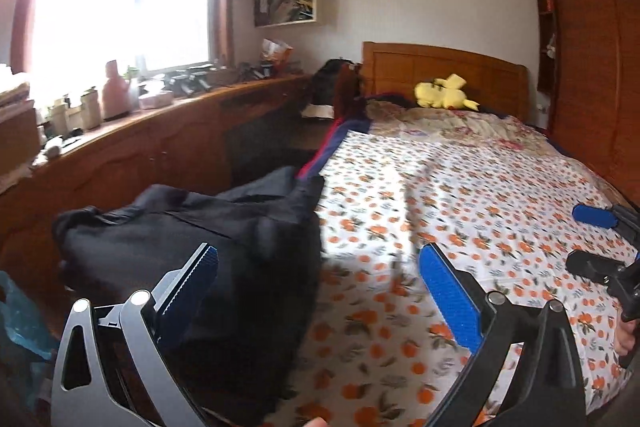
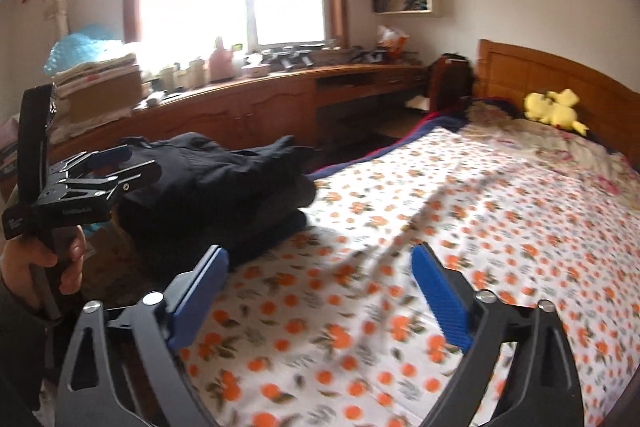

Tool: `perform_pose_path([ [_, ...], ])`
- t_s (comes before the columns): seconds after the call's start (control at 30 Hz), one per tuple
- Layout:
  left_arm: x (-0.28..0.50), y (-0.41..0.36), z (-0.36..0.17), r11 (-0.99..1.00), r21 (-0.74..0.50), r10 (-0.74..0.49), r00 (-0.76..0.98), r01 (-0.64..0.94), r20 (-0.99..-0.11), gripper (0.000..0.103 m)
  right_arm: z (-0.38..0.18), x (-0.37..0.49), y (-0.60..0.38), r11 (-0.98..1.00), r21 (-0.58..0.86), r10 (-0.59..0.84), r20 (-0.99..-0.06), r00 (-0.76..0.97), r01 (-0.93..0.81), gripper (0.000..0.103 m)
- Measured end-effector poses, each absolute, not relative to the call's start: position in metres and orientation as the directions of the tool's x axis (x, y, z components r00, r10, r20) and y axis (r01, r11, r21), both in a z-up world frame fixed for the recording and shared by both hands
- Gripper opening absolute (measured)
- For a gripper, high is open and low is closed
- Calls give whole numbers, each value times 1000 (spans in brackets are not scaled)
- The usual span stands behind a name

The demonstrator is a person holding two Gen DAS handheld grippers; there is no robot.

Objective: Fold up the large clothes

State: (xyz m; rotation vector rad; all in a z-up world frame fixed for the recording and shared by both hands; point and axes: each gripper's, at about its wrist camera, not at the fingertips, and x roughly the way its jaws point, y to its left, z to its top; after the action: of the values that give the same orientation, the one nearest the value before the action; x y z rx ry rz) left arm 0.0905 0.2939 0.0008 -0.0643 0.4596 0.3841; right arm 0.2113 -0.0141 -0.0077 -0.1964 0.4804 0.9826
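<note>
A dark, nearly black garment (image 1: 200, 239) lies bunched in a thick pile at the near left corner of the bed (image 1: 460, 187); the right wrist view shows the same garment (image 2: 224, 195) stacked in layers. My left gripper (image 1: 316, 259) stands open, its left blue pad over the garment and its right pad over the orange-print sheet, with nothing between them. My right gripper (image 2: 320, 263) is open above the sheet, just right of the pile, holding nothing. The left gripper (image 2: 108, 163) also appears at the left of the right wrist view, held by a hand (image 2: 36, 259).
A yellow plush toy (image 1: 444, 93) rests near the wooden headboard (image 1: 440, 67). A long wooden cabinet (image 2: 248, 111) cluttered with bottles runs under the window. A floral quilt (image 1: 460, 125) covers the bed's far end. A wardrobe (image 1: 592, 67) stands at the right.
</note>
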Motion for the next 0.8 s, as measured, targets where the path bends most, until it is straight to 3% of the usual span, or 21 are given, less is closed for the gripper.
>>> perform_pose_path([
  [0.43, 114, 182, -40, 978, -16, 177, 866, -209, -467, 101, -48, 212, -138, 701, 66, 639, -502, 584, -710, 96],
  [0.8, 116, 86, -41, 996, -10, 69, 880, -84, -470, 101, -42, 176, -263, 846, 118, 515, -433, 740, -520, 96],
])
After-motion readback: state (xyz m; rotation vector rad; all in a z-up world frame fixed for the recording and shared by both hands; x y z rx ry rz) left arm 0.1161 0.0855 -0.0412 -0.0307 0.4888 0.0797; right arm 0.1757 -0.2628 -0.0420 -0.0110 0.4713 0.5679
